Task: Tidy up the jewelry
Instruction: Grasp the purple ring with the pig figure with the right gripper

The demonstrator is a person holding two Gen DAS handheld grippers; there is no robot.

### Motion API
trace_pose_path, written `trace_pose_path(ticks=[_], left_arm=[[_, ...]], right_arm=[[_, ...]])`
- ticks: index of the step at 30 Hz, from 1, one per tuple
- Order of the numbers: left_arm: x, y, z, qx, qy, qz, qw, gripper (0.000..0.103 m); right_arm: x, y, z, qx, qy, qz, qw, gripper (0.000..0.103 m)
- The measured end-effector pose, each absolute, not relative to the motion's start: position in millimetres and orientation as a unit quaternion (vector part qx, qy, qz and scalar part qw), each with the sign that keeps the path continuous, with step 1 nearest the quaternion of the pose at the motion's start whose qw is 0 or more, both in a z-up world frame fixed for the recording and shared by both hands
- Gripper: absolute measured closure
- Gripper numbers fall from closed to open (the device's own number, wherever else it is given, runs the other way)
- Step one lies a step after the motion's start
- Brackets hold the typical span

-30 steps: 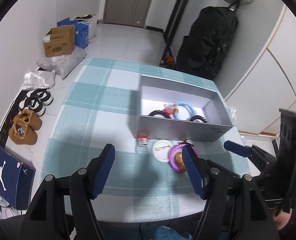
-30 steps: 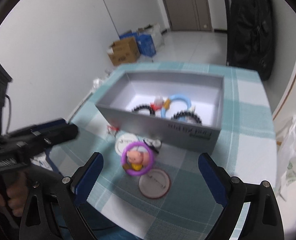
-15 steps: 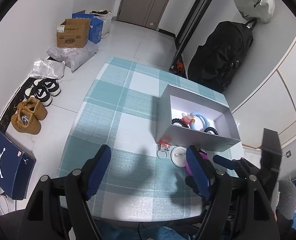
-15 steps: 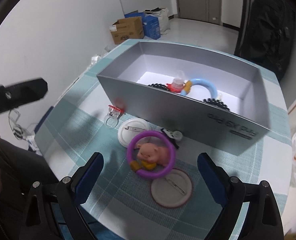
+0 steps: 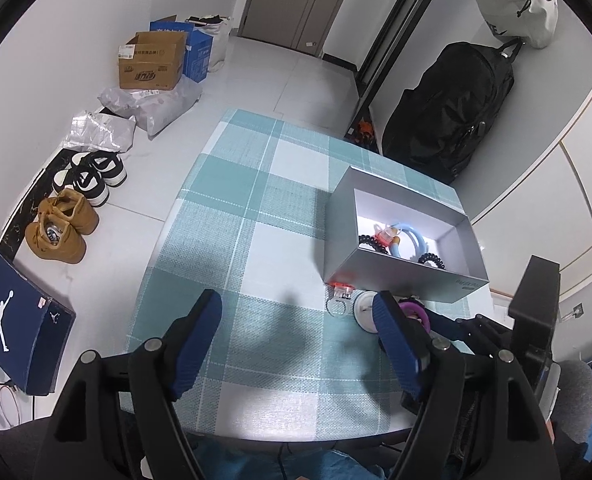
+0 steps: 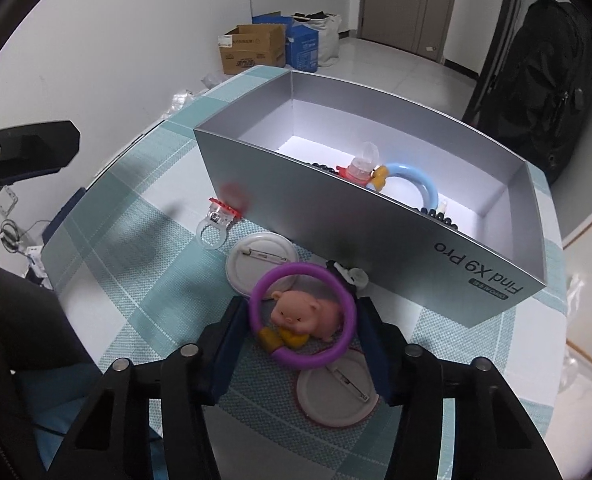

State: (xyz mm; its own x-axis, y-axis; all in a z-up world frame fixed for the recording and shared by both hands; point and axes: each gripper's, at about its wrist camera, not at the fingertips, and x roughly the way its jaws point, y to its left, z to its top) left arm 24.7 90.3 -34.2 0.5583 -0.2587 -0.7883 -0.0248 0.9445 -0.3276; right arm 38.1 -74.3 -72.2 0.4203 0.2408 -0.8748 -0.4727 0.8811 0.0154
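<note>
Purple ring (image 6: 302, 315) with a pink pig charm lies on the checked cloth (image 5: 232, 248), just in front of the grey box (image 6: 376, 236) and partly over two white badges, one (image 6: 261, 263) behind it, one (image 6: 338, 394) nearer us. We see the right gripper (image 6: 302, 322) straddling it, jaws having just been closing, the blue pads at the ring's two outer edges; we cannot tell whether they press on it yet. A clear ring with a red top (image 6: 218, 220) sits left of the badges, beside the box wall. Inside the box lie a blue ring (image 6: 412, 182), a small pink piece and black beads. Left gripper (image 5: 296, 336) hangs over bare cloth with jaws apart, nothing between them. From the left wrist, the purple ring (image 5: 415, 313) peeks out behind the left gripper's right finger.
</note>
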Motion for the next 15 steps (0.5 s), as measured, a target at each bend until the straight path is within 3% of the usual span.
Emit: trace_pose_path(ticks=[15], left_arm=[[29,88,-46,-0.164,0.484,-0.081,0.856,0.029]], right_arm=[[30,-103,-46,-0.043,0.483,0.239,0.841,0.056]])
